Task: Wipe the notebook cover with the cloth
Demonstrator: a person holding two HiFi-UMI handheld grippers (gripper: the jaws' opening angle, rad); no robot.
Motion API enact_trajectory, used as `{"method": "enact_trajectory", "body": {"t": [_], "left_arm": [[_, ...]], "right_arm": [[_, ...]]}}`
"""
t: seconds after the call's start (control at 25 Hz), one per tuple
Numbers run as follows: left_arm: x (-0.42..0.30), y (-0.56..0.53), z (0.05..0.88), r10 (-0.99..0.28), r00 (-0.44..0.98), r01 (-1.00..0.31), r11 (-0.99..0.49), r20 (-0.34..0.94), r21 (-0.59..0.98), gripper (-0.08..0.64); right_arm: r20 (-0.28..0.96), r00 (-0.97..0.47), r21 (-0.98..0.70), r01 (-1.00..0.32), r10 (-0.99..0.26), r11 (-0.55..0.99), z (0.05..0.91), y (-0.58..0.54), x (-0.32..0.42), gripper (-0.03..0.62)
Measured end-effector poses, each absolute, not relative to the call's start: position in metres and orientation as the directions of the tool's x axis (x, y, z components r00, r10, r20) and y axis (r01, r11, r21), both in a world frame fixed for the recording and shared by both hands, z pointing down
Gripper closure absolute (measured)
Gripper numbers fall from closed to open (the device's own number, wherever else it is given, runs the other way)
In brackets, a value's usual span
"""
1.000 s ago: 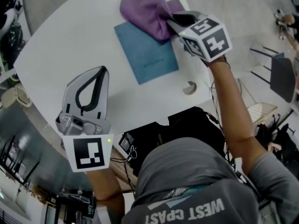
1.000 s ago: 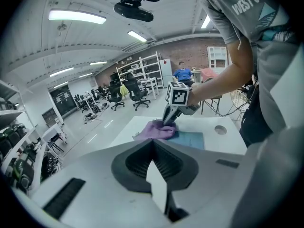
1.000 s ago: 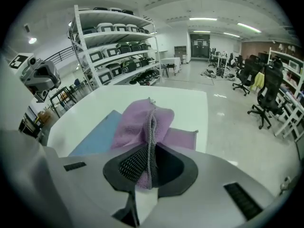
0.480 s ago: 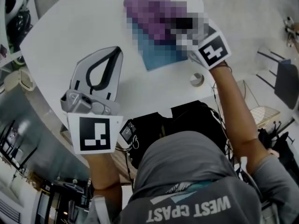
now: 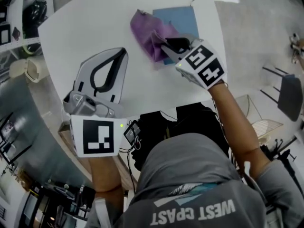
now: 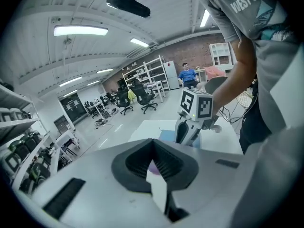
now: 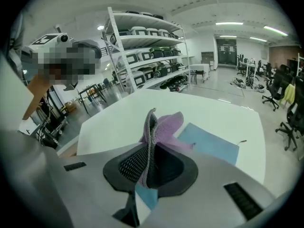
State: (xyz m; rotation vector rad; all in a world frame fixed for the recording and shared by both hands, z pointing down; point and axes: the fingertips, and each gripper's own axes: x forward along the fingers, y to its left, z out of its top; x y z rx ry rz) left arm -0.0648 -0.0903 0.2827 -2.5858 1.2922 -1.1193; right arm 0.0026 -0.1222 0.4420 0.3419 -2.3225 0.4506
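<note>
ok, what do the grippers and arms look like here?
Left gripper and right gripper: light grey shells, black ribbed jaws, each with a white cube of black square markers. Green light by the left cube. Person wears a grey short-sleeved T-shirt with white print.

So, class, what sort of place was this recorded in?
Probably a large open-plan lab or workshop office: metal shelving stacked with equipment, wheeled office chairs among desks, and long strip lights on a bare ceiling.
</note>
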Motion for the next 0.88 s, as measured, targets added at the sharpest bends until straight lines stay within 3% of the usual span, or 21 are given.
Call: {"method": "enact_trajectory", "body": {"t": [0.28, 0.56, 0.72, 0.88], "left_arm": [[-0.09, -0.05, 0.254, -0.76, 0.343, -0.708, -0.595, 0.551, -0.38, 0.56], [-0.129, -0.006, 0.227, -0.803, 0.293, -0.735, -0.537, 0.519, -0.415, 0.56], [-0.151, 0.015, 0.211, -0.824, 0.271, -0.745, -0.506, 0.497, -0.434, 0.56], [-0.161, 0.038, 0.194, -0.845, 0.25, -0.752, -0.478, 0.473, -0.455, 0.56]], "right_arm": [[0.705, -0.709, -0.243, -0.26, -0.014, 0.935, 0.443, -0.059, -0.037, 0.515], [0.742, -0.669, -0.246, -0.213, 0.042, 0.946, 0.453, -0.013, -0.057, 0.469], [0.76, -0.649, -0.202, -0.215, 0.015, 0.955, 0.441, -0.007, -0.065, 0.408], [0.727, -0.684, -0.125, -0.22, -0.062, 0.968, 0.395, -0.008, -0.066, 0.407]]}}
